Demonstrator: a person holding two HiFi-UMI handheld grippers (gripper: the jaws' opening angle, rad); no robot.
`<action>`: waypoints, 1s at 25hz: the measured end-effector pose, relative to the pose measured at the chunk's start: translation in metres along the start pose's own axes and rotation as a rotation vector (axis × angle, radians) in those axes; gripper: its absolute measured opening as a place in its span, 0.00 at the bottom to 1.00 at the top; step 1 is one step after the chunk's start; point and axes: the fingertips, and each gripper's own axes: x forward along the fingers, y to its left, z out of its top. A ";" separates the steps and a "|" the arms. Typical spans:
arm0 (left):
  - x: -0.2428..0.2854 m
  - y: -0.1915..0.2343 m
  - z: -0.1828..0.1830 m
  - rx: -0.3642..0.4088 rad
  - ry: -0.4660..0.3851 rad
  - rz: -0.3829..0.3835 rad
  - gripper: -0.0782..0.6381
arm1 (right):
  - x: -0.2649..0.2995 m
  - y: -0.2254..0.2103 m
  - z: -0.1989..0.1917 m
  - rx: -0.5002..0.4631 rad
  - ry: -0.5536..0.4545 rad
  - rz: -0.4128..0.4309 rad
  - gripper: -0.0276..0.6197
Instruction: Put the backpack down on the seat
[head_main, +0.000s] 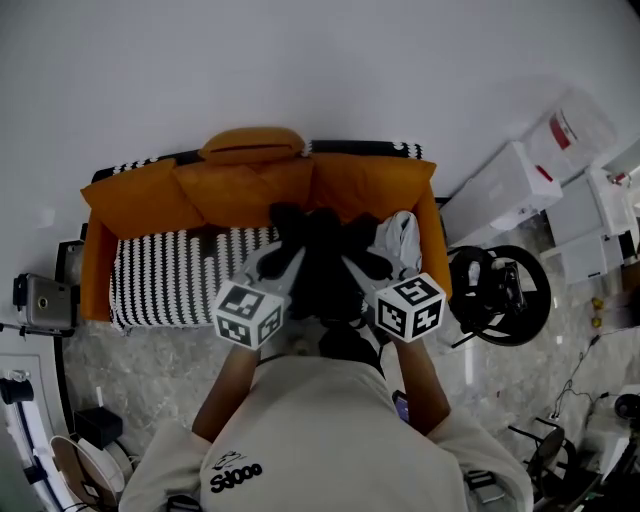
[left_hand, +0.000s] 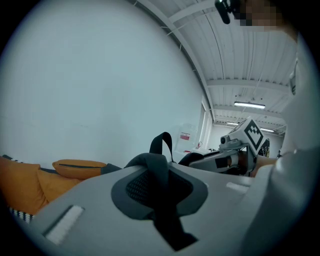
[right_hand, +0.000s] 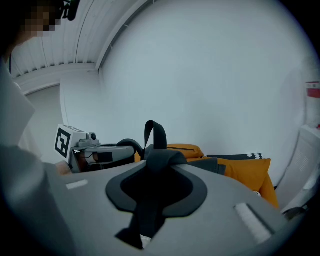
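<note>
Quick headcount from my feed: I'm running two grippers, the left gripper (head_main: 292, 258) and right gripper (head_main: 348, 262), plus one black backpack (head_main: 322, 262), one orange sofa (head_main: 98, 262) with one striped throw (head_main: 170, 272) at 9 o'clock, one orange pillow (head_main: 252, 143) at 11, one grey cloth (head_main: 400, 238), and one black wheel (head_main: 498, 292) at 3.

My left gripper (head_main: 283, 262) and right gripper (head_main: 352, 268) reach forward side by side, tilted slightly down, each one's jaws clamped narrow on a black strap (left_hand: 161, 175).
</note>
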 end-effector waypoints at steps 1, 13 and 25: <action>0.003 0.004 -0.001 -0.007 0.006 0.000 0.17 | 0.004 -0.003 0.000 0.003 0.007 0.003 0.15; 0.066 0.054 -0.030 -0.114 0.128 0.039 0.17 | 0.061 -0.062 -0.009 0.035 0.141 0.050 0.15; 0.125 0.093 -0.057 -0.154 0.247 0.078 0.17 | 0.112 -0.120 -0.017 0.076 0.227 0.082 0.15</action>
